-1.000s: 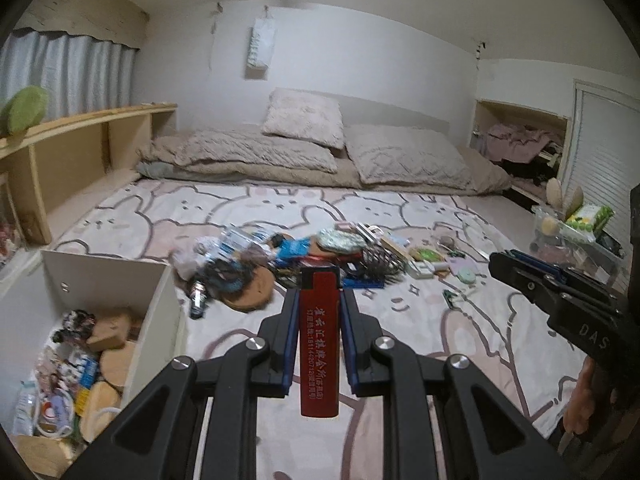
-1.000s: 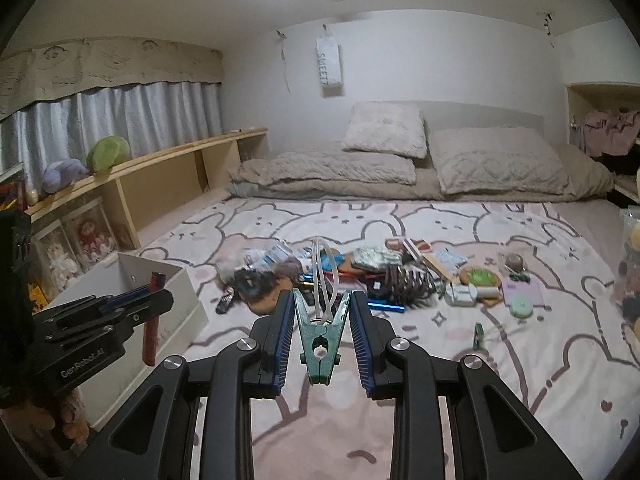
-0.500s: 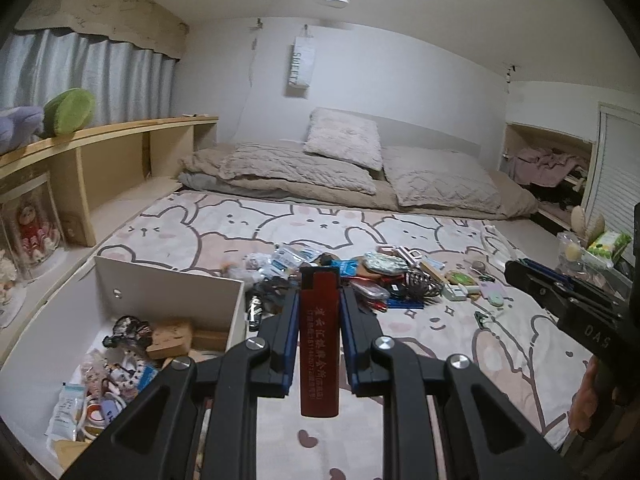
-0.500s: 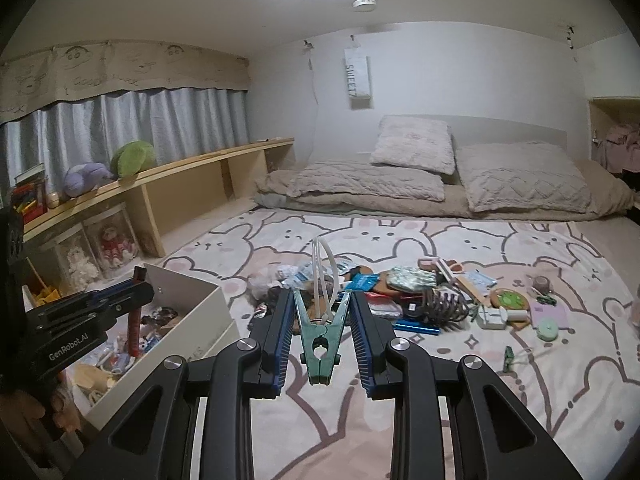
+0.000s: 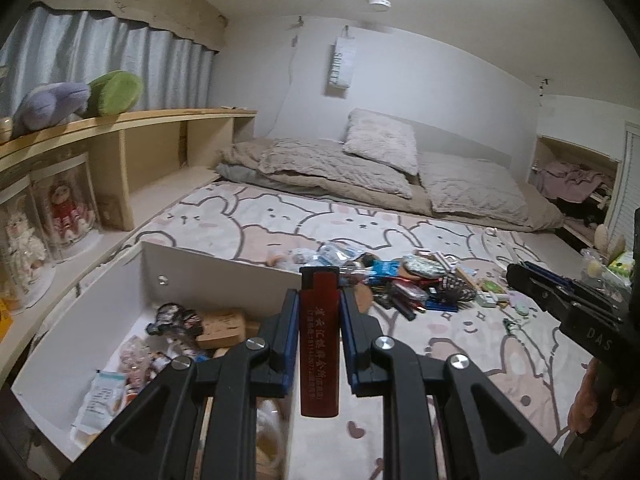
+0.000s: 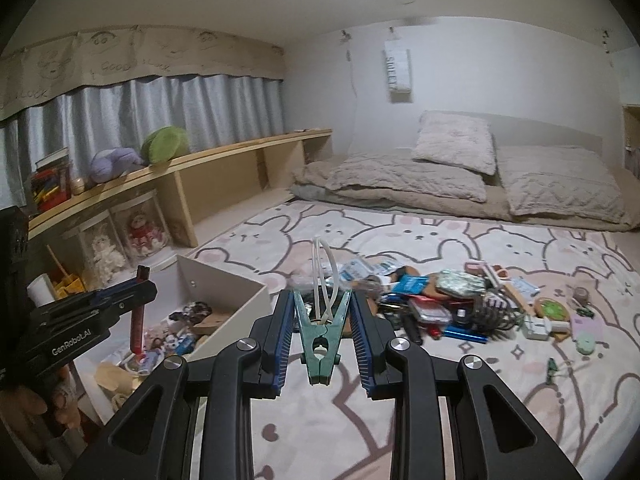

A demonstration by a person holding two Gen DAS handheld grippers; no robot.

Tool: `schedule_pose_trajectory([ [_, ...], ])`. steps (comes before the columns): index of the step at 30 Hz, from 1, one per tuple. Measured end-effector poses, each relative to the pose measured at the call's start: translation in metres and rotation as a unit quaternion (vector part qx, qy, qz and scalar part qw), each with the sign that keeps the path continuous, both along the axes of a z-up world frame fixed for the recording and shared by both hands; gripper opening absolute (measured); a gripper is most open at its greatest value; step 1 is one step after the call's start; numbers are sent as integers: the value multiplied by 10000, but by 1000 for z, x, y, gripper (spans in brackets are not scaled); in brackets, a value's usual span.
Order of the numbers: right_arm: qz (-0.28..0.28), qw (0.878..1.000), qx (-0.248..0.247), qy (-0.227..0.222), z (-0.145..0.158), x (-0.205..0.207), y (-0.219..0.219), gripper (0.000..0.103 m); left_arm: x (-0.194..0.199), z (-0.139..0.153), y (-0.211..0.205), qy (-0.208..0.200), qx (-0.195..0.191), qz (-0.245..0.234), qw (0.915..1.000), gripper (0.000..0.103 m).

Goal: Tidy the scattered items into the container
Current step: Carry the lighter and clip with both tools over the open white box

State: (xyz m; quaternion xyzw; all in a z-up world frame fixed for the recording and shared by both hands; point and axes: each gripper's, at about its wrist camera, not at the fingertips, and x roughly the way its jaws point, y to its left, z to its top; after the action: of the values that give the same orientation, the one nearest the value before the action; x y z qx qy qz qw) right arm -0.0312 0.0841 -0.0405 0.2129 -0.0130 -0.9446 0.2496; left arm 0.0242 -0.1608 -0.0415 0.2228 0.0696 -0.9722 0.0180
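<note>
Now my left claw [image 5: 319,344] clamps the stiff, slick red lighter [image 5: 319,340] mid-body, my right claw [image 6: 322,336] the springy green clip [image 6: 320,332], box [image 5: 224,276] at nine o'clock.

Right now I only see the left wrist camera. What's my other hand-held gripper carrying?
Observer: The right hand-held gripper is shut on a green clothespin.
Operator: Anything stuck in the clothespin?
Observer: Yes, a white plastic loop stands up from its jaws.
Operator: Is my red lighter over the box?
Observer: From the right wrist view, the red lighter in the left hand-held gripper hangs above the white box.
</note>
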Motion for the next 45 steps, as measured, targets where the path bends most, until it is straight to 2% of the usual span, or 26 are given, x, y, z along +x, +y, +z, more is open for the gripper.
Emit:
schedule_pose_trajectory([
  [10,358,9993,44,-103,-4,-5,-32,29,12,-1,-38,-73,-42,402,9992,20],
  [19,647,9978,24,-171,-1,-8,-57,29,25,-13,-79,-245,32,876,9958,20],
  [24,824,9964,71,-193,-2,-6,-72,29,29,-21,-103,-381,287,1113,9926,20],
  [29,1067,9937,243,-221,-5,-2,-89,29,31,-24,-120,-426,332,1323,9897,20],
  [33,1260,9907,444,-252,-6,-2,-102,29,33,-27,-131,-492,247,1485,9874,20],
  [35,1367,9890,467,-314,-7,-3,-107,29,34,-30,-138,-549,147,1605,9854,20],
  [42,1700,9831,469,-500,-9,-5,-125,29,36,-39,-161,-694,160,1819,9807,20],
  [45,1868,9793,451,-642,-11,-6,-134,29,33,-44,-168,-819,12,1874,9789,20],
])
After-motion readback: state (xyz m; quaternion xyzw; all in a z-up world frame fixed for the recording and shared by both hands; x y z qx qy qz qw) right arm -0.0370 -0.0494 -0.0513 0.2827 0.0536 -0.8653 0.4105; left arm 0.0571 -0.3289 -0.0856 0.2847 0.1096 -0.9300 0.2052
